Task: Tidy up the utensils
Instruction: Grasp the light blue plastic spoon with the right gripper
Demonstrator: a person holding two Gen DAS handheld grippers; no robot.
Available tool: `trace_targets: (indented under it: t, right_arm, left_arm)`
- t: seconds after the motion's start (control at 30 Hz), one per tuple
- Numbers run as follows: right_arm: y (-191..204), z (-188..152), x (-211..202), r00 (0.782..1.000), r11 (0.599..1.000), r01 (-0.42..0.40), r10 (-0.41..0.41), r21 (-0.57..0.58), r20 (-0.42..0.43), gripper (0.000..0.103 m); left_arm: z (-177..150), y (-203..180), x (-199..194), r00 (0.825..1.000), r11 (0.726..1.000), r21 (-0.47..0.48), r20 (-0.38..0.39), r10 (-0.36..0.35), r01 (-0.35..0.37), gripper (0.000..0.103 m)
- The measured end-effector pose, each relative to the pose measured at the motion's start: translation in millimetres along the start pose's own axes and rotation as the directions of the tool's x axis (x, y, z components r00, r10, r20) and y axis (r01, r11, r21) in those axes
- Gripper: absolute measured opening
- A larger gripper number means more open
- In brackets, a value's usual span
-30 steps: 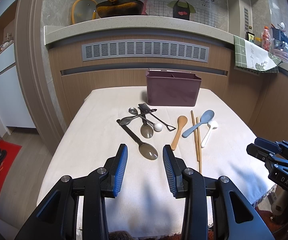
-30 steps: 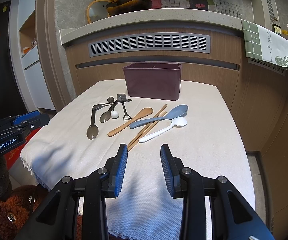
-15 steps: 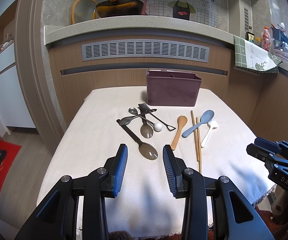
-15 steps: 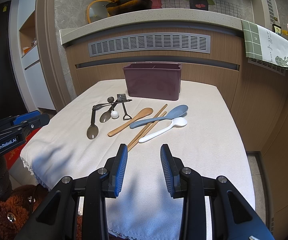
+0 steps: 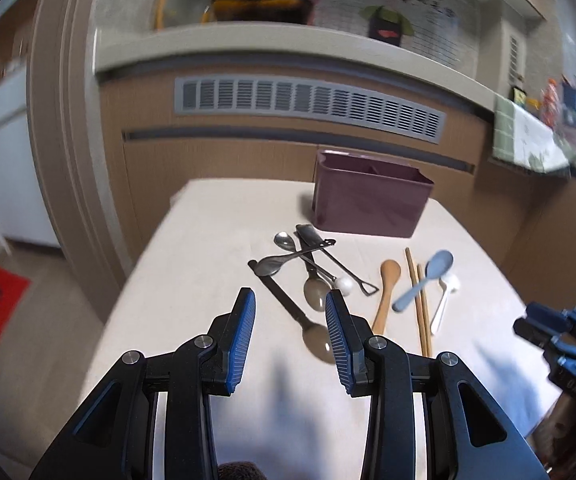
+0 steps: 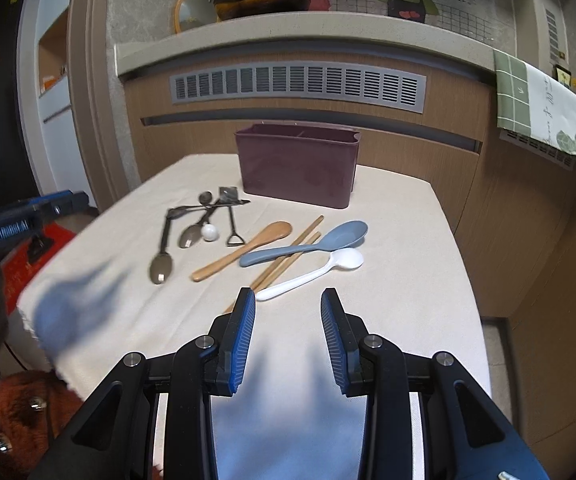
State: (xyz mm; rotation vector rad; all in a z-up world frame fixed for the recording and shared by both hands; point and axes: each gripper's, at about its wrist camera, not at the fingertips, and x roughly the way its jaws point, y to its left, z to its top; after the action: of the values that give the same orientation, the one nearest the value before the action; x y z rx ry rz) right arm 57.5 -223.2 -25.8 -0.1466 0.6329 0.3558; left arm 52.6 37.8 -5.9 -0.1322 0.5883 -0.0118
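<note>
On the tabletop your utensils lie loose before the maroon caddy; both the left gripper and right gripper hang released, empty, poised to choose.

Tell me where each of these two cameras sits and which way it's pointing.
Left wrist view: sits behind the open left claw, looking down over the cloth-covered table at the metal spoons; the right claw shows at its right edge.
Right wrist view: sits behind the open right claw, facing the white plastic spoon; the left claw shows at left.
Shared: the maroon plastic utensil box and every utensil.
</note>
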Motion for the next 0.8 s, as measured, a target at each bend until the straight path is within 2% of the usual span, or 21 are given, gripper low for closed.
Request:
trace_targets:
  t: [0.07, 0.2, 0.23, 0.37, 0.47, 0.6, 0.7, 0.8]
  right_arm:
    - [-4.5, 8.8, 11.8, 1.0, 1.0, -0.005, 0.005, -0.003, -0.018, 0.032]
    - [-7.8, 21.2, 33.5, 0.999, 1.0, -0.007, 0.006, -0.027, -0.032, 0.032]
    - [-7.8, 22.6, 39.3, 0.999, 0.999, -0.01, 0.008, -0.037, -0.038, 0.033]
    - [-11.7, 26.6, 62.1, 0.997, 0.999, -0.02, 0.017, -0.046, -0.075, 0.033]
    - [-20.5, 29.4, 76.6, 0.995, 1.0, -0.022, 0.021, -0.008, -0.095, 0.032]
    - [-29.8, 30.1, 88.1, 0.995, 1.0, -0.005, 0.008, 0.03, -0.102, 0.032]
    - [-36.9, 31.5, 94.1, 0.994, 0.999, 0.009, -0.005, 0.038, -0.106, 0.032]
    - [-53.5, 38.5, 108.4, 0.992, 0.995, 0.012, 0.0, 0.095, -0.129, 0.032]
  left_arm:
    - [3.9, 5.7, 14.1, 1.0, 1.0, -0.031, -0.013, -0.005, 0.004, 0.038]
    - [4.0, 4.6, 34.9, 1.0, 1.0, -0.016, -0.005, -0.01, 0.01, 0.04]
    - [2.6, 5.7, 40.7, 1.0, 1.0, -0.013, -0.019, -0.015, 0.014, 0.043]
    - [1.6, 7.7, 73.9, 0.995, 1.0, -0.012, -0.096, -0.006, 0.005, 0.044]
    - [2.4, -8.2, 86.2, 0.996, 0.999, 0.036, -0.086, 0.015, -0.012, 0.044]
    - [10.3, -31.4, 106.9, 0.995, 0.996, 0.086, -0.098, 0.007, 0.001, 0.044]
    - [22.0, -29.9, 113.4, 0.996, 0.998, 0.057, -0.087, -0.009, 0.014, 0.044]
    - [32.9, -16.6, 111.1, 0.999, 1.0, 0.015, -0.054, 0.001, 0.0, 0.044]
